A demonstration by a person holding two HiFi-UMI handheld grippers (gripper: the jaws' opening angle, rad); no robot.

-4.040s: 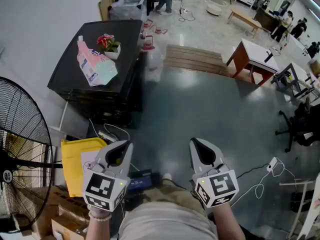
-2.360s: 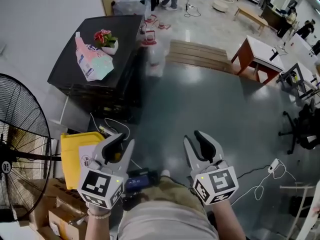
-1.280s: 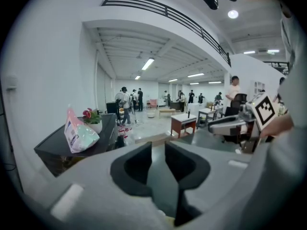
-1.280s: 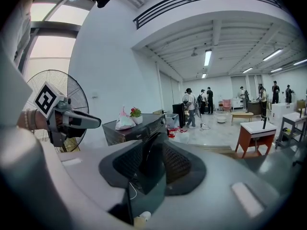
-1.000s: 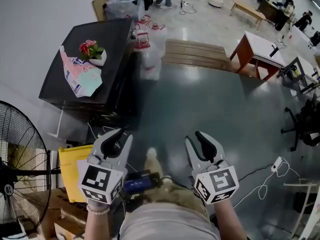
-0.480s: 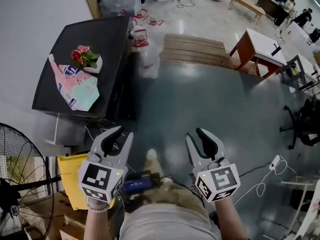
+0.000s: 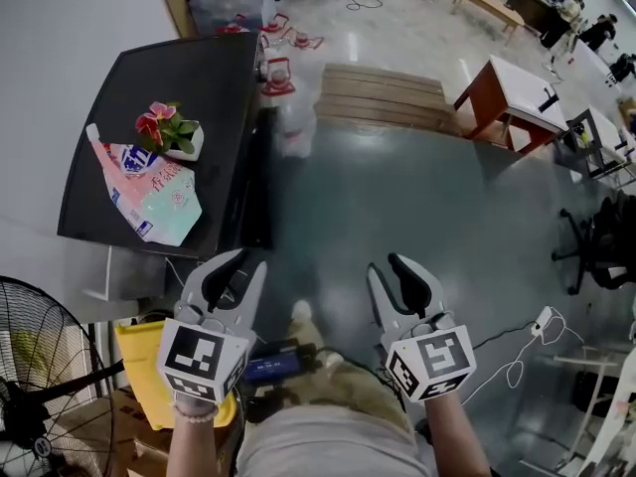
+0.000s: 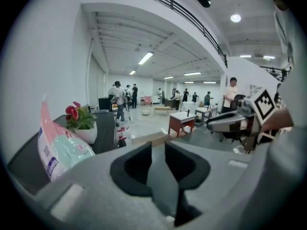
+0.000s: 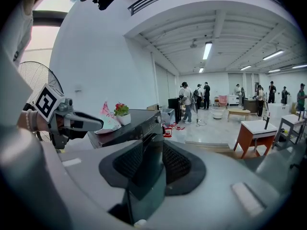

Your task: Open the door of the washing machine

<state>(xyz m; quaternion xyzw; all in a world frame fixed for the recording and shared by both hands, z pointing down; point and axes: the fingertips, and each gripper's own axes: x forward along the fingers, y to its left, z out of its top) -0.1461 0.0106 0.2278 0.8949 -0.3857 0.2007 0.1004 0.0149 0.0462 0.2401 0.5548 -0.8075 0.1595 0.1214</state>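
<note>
A: What is seen in the head view?

B: The washing machine (image 7: 159, 137), a black cabinet, is seen at the upper left against a white wall. A potted red flower (image 7: 171, 130) is set on its top, and a pink-and-green printed bag (image 7: 151, 192) is laid just beside the pot on the side nearer the camera. The left gripper (image 7: 241, 266) and the right gripper (image 7: 390, 269) are held side by side over the grey floor, below and to the right of the washing machine and well apart from it. A standing fan (image 7: 45, 396) and a yellow bin (image 7: 144, 361) are seen below the washing machine.

A: Can the door be located?

B: Not from above; only the machine's dark front edge is shown there.

A: What is given by the left gripper view?

B: The left gripper's jaws are held a narrow gap apart with nothing between them, and only floor is seen through the gap. The washing machine's top, with the flower and the bag, is seen at the left.

A: And by the right gripper view?

B: The right gripper's jaws are likewise parted a little and empty. The washing machine's dark front is framed in the gap, untouched, with a knob (image 9: 157, 119) at its upper corner.
</note>
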